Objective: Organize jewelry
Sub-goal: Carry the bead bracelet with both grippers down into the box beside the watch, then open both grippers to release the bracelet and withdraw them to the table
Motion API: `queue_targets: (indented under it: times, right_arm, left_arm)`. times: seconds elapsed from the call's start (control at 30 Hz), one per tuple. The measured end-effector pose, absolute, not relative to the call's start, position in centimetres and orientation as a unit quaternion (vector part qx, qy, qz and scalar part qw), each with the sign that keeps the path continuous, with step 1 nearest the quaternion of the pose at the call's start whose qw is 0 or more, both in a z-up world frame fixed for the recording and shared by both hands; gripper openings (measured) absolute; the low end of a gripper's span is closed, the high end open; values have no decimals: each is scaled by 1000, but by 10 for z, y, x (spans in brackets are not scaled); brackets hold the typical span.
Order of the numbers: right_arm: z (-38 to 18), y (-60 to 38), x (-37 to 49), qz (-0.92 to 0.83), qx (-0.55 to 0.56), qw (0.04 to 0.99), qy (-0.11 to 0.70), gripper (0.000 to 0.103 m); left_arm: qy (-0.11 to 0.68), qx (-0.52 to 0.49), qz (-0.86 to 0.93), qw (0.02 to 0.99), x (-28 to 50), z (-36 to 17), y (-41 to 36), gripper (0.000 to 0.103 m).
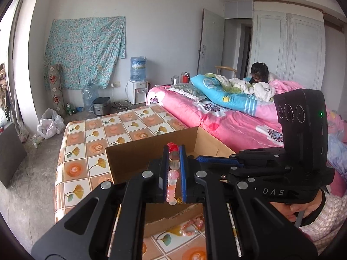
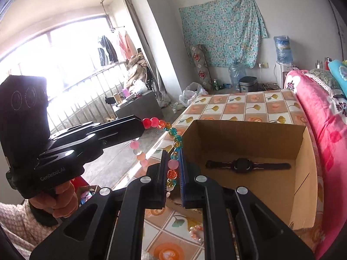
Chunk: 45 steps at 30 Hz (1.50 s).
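Holding 1 bead bracelet (image 2: 173, 138) aloft between them, the left tool (image 1: 174, 158) and right tool (image 2: 173, 162) each clamp a section above the cardboard box (image 2: 303, 151). Only a watch (image 2: 243, 164) lies inside; another bracelet (image 2: 196, 234) waits on the surface (image 2: 238, 106), so sorting looks barely begun.

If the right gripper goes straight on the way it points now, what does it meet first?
Probably the cardboard box: the right gripper, shut on the bead string, points over its near edge toward the watch inside. Depth is unclear.
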State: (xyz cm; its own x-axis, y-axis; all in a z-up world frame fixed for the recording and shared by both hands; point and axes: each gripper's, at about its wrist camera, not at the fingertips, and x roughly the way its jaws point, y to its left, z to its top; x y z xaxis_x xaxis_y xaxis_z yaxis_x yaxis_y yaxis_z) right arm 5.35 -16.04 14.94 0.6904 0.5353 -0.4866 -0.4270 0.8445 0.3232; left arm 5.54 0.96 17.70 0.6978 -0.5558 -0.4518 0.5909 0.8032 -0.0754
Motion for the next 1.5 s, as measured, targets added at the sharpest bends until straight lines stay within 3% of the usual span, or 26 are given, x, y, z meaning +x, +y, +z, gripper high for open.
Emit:
queue_targets:
  times: [0.3, 0.57, 0.9, 1.2, 1.33, 1.5]
  right_arm:
    - [87, -168, 137, 259, 111, 859, 427, 10]
    - [52, -153, 171, 247, 92, 827, 497, 11]
    - [67, -176, 159, 240, 111, 849, 458, 11]
    - [111, -224, 74, 271, 130, 886, 353, 11]
    - [102, -245, 29, 274, 139, 891, 334, 11]
    - [57, -258, -3, 223, 150, 884, 381, 11]
  left_arm:
    - [380, 62, -263, 884, 134, 97, -2, 8]
    - [425, 109, -214, 873, 153, 66, -7, 12]
    - [396, 87, -207, 891, 142, 81, 5, 12]
    - [293, 16, -302, 907, 67, 114, 28, 15]
    - [288, 14, -345, 893, 29, 98, 25, 18]
    - [339, 34, -352, 872, 4, 46, 7, 18]
